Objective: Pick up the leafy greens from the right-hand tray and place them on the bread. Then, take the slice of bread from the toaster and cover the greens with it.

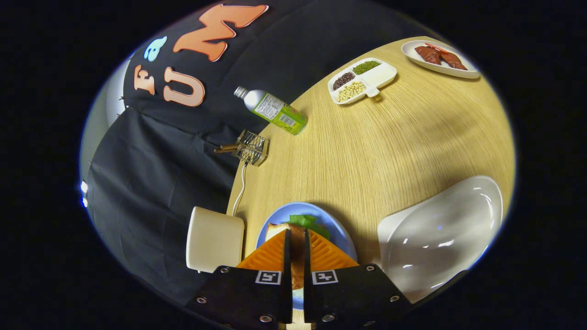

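Item: your gripper (pixel 297 238), jaws pinching the bread slice (pixel 297 256) edge-on (ready to lower), above the leafy greens (pixel 308 222) on the blue plate (pixel 341 236); toaster (pixel 214 238) beside, on the bench (pixel 390 151).

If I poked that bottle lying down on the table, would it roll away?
Probably. The bottle looks round and lies on its side on the smooth wooden table, so a sideways poke could roll it. It seems capped, so spilling looks unlikely. The gripper is nearly closed around bread.
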A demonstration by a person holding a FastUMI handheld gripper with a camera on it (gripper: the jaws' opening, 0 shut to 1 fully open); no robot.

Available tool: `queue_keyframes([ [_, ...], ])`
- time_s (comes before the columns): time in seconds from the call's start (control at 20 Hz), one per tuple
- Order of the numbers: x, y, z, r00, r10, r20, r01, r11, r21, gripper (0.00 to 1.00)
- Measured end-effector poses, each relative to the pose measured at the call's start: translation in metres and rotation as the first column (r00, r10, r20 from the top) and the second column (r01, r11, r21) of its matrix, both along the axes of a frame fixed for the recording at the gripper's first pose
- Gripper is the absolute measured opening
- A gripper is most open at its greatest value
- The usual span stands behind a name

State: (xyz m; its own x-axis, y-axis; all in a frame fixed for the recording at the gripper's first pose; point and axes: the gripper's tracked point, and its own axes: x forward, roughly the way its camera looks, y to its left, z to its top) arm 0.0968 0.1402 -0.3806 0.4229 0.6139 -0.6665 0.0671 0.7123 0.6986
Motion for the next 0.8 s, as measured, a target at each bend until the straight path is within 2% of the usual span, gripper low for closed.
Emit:
queue_keyframes([
  [0.05,0.001,-0.001,-0.001,1.000,0.000,0.016,0.000,1.000,-0.027,0.11],
  [0.2,0.007,-0.009,-0.008,0.998,-0.007,0.065,0.015,0.991,-0.131,0.24],
  [0.35,0.009,-0.012,-0.002,0.990,0.015,0.139,0.014,0.978,-0.207,0.32],
  [0.45,0.015,-0.019,0.014,0.977,0.017,0.212,0.038,0.967,-0.253,0.40],
  [0.5,0.017,-0.020,0.023,0.970,0.009,0.241,0.057,0.962,-0.267,0.49],
  [0.7,0.018,-0.028,0.082,0.914,0.024,0.405,0.115,0.942,-0.316,0.74],
  [0.8,0.015,-0.033,0.120,0.869,0.029,0.493,0.152,0.934,-0.322,0.81],
])
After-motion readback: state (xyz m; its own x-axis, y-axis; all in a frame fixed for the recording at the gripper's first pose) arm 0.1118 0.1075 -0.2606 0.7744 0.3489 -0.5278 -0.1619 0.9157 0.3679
